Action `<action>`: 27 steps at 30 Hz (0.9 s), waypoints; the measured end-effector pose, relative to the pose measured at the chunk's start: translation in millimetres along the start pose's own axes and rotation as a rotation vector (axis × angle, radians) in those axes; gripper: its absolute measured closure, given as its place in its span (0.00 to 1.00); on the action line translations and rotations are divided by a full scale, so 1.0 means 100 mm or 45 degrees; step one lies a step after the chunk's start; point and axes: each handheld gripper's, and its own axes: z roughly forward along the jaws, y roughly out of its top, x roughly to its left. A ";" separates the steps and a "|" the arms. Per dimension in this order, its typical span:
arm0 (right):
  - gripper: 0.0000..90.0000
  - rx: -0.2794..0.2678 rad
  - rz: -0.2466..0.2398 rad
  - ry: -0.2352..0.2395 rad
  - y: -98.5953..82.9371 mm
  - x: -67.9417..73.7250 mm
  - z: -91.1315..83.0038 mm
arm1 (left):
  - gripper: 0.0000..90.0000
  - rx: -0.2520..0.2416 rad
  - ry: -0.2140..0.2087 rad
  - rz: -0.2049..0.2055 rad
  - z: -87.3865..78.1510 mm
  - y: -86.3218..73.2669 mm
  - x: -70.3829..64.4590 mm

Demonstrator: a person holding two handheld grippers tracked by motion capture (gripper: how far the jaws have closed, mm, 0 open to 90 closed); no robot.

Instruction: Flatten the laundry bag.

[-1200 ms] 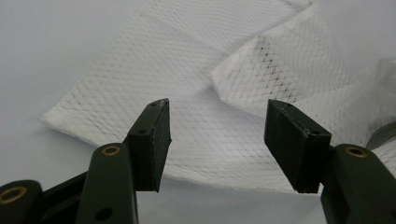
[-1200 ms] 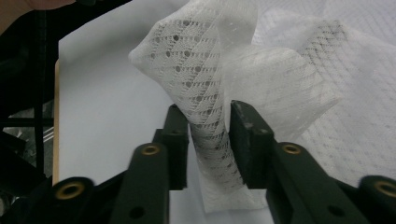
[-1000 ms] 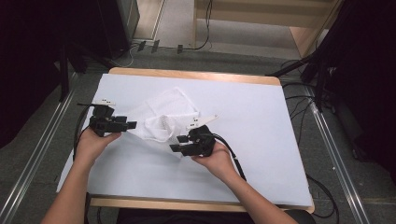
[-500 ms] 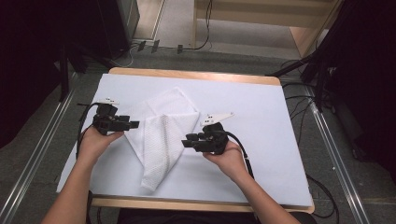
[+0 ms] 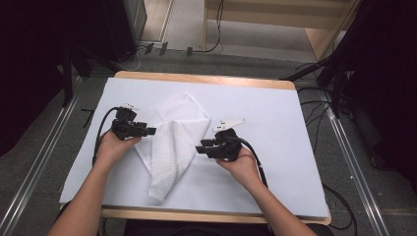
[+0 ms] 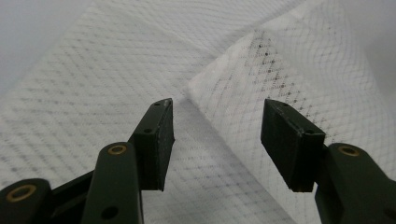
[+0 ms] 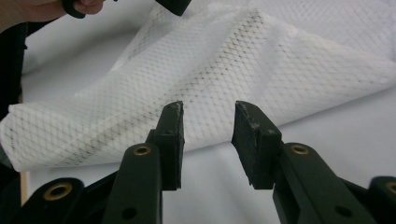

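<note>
Released, folded cloth (image 5: 173,142) lies flat; underside hidden.

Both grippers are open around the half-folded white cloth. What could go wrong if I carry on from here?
1. The left gripper stands open over overlapping layers of the cloth. Closing here might catch only the top layer, or both, and drag the fold askew.
2. The right gripper sits open just short of the cloth's edge, pads over bare table cover. Closing now would likely miss.
3. The fold is uneven, one corner trailing toward the near table edge. Another fold may lock that in.
</note>
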 end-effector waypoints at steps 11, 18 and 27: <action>0.72 -0.032 0.028 -0.076 -0.02 -0.16 -0.12 | 0.61 0.047 0.041 0.083 0.18 -0.01 -0.08; 0.72 -0.048 0.073 -0.133 -0.04 -0.29 -0.20 | 0.92 0.029 0.063 0.124 0.20 -0.05 -0.10; 0.72 -0.065 0.102 -0.162 -0.04 -0.38 -0.26 | 1.00 0.043 0.006 0.064 0.18 -0.03 -0.07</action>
